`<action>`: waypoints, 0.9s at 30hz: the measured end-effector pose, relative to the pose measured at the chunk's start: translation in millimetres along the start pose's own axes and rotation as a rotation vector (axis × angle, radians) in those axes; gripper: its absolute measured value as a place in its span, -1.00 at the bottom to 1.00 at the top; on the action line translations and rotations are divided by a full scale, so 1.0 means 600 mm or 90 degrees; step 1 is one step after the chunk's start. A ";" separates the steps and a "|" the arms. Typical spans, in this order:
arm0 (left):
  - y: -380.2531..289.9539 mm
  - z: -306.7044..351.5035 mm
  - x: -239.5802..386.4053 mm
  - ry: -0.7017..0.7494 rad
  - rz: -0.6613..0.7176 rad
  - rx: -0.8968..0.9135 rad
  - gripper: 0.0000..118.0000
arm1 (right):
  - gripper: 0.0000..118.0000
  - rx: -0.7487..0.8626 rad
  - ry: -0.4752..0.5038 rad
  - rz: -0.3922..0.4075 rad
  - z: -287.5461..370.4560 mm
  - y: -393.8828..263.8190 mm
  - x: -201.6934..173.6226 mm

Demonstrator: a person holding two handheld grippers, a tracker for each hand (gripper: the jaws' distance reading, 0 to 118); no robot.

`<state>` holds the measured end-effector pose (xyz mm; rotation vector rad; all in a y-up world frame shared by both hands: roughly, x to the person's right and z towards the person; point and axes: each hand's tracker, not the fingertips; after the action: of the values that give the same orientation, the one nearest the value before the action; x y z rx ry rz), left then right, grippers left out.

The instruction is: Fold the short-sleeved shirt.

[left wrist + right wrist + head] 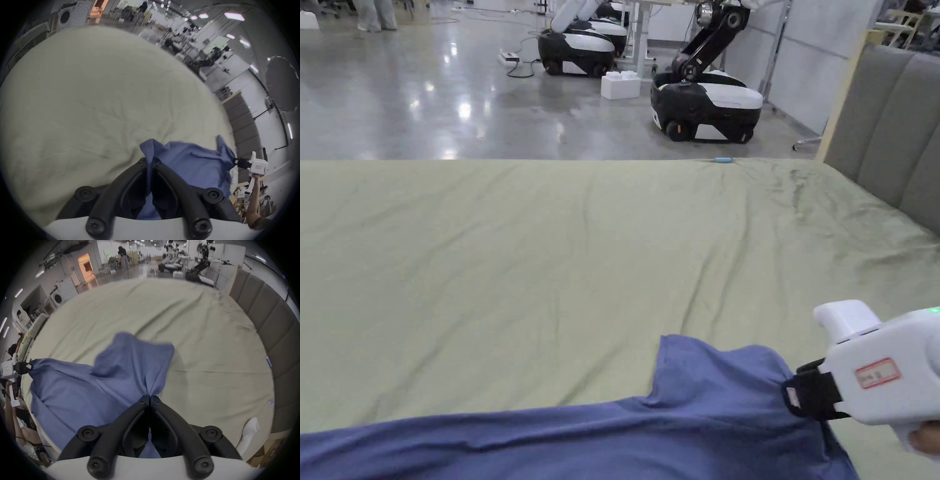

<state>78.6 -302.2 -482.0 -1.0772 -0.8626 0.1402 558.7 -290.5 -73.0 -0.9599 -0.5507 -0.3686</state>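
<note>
- My right gripper [150, 398] has its jaws pressed together on a bunched pinch of the blue shirt [90, 386], with cloth fanning out ahead of the tips and off to their left
- My left gripper [150, 162] is clamped on a stitched hem of the shirt [191, 164]; the hem stands up as a narrow fold between the jaws, which are nearly together
- From the left gripper view I see the right gripper [238, 162] far across the shirt, a hand [255, 176] under its white body
- From the right gripper view the left gripper [27, 367] holds the far left corner
- In the head view the right gripper [790, 394] grips the shirt [675, 406] near a sleeve, the cloth stretched leftward from it over the green sheet [581, 250]
- A grey headboard [894, 125] lies beyond the right gripper, and wheeled robots [706, 103] stand on the floor past the bed
</note>
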 end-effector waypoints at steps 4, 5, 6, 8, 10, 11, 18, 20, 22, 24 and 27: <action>-0.033 0.113 -0.015 0.005 -0.005 0.027 -0.92 | -0.95 0.078 0.005 -0.062 0.130 -0.086 0.017; -0.049 0.129 -0.019 0.006 -0.011 0.028 -0.92 | -0.95 0.089 0.007 -0.071 0.152 -0.111 0.019; -0.068 0.144 -0.023 0.008 -0.014 0.027 -0.92 | -0.95 0.094 0.010 -0.084 0.176 -0.141 0.023; -0.105 0.155 -0.046 0.013 -0.008 0.009 -0.92 | -0.95 0.098 0.028 -0.105 0.206 -0.193 0.021; -0.149 0.147 -0.065 0.026 0.000 -0.011 -0.92 | -0.95 0.095 0.022 -0.125 0.215 -0.246 0.008; -0.169 0.134 -0.076 0.037 0.006 -0.034 -0.92 | -0.95 0.092 0.011 -0.132 0.209 -0.267 0.004; -0.263 0.049 -0.126 0.056 0.062 -0.105 -0.92 | -0.95 -0.042 -0.049 -0.165 0.090 -0.372 -0.014; -0.264 0.060 -0.118 0.046 0.090 -0.095 -0.92 | -0.94 -0.040 -0.043 -0.172 0.067 -0.378 -0.020; -0.268 0.059 -0.122 0.040 0.091 -0.089 -0.92 | -0.94 -0.024 -0.045 -0.170 0.064 -0.371 -0.024; -0.267 0.076 -0.109 0.032 0.091 -0.079 -0.89 | -0.82 -0.022 -0.043 -0.157 0.077 -0.362 -0.029; -0.264 0.143 -0.090 0.006 0.144 0.019 -0.39 | -0.12 0.018 -0.067 -0.142 0.151 -0.354 -0.038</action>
<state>-62.6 -346.7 -366.1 -1.1445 -0.7255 0.3356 403.9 -324.8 96.2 -0.8966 -0.7596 -0.5109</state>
